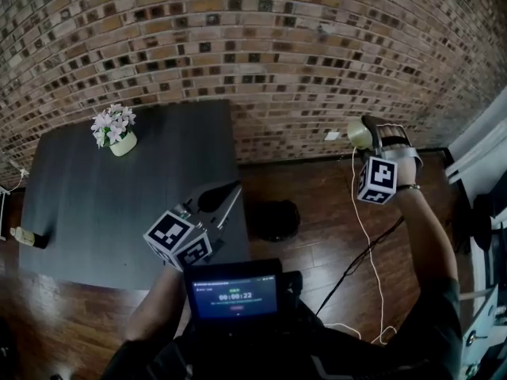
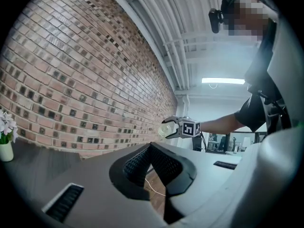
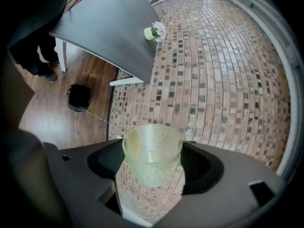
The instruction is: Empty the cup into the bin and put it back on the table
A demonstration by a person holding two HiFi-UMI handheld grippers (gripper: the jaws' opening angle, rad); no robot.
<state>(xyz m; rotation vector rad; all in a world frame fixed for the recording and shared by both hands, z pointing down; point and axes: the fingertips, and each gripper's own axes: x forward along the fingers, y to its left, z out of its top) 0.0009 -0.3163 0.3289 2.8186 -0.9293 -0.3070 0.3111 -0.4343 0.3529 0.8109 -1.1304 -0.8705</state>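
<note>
A pale green, dimpled glass cup (image 3: 152,153) sits upright between the jaws of my right gripper (image 3: 152,163), which is shut on its sides. In the head view the right gripper (image 1: 363,133) holds the cup (image 1: 358,133) raised at the right, close to the brick wall and above the wood floor. A black bin (image 1: 273,220) stands on the floor beside the table's right edge, left of and nearer to me than the cup. My left gripper (image 1: 226,196) hovers over the dark table (image 1: 95,212) near its right edge, its pads (image 2: 137,163) meeting at the tips with nothing between them.
A white pot of flowers (image 1: 117,131) stands at the table's far side. A small bottle (image 1: 28,236) lies at its left edge. A white cable (image 1: 368,236) runs across the floor under my right arm. The brick wall (image 1: 261,46) closes the far side; white furniture (image 1: 483,157) stands at the right.
</note>
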